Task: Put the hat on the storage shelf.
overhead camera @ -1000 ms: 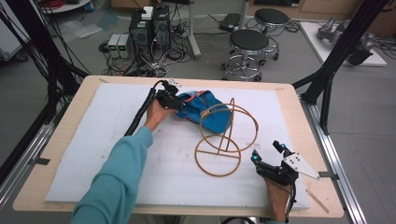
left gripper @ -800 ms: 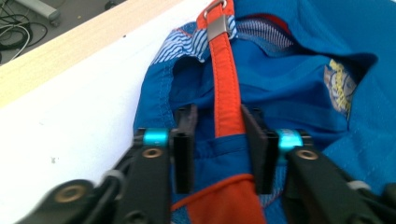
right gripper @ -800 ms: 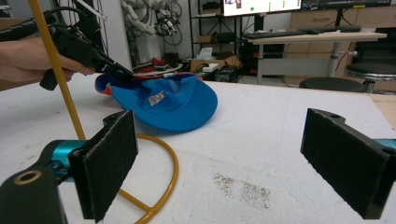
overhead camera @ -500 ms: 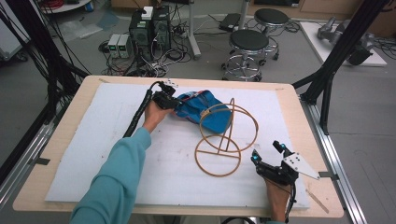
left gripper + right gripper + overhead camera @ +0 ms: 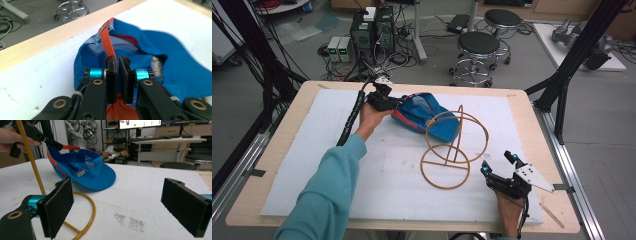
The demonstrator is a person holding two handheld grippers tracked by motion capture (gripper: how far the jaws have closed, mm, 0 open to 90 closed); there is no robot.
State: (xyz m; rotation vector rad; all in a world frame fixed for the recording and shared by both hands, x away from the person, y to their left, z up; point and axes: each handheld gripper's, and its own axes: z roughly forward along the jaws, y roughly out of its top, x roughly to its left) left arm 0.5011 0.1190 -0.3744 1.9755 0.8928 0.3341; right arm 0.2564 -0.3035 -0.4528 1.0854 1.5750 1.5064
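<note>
At the left of the tabletop [image 5: 277, 165], toward its far edge, the left gripper [image 5: 384, 100] is held by a hand in a teal sleeve [image 5: 332, 190]. Its jaws have just been closing and now stand clamped on the orange strap [image 5: 108, 42] at the back of the blue cap [image 5: 422, 114]; the left gripper view shows the strap pinched between the two pads with orange fabric emerging below them. The cap lies on the white foam sheet [image 5: 337, 125] just right of that gripper, its back edge lifted at the strap and its brim toward the wire stand [image 5: 454, 147]. The stand, a yellow-brown frame of a flat ring and an upright ring, rests on the sheet with the upright ring against the cap's brim side. At the near right corner, the right gripper [image 5: 499, 165] is well apart from the stand, its jaws spread wide with nothing between them.
</note>
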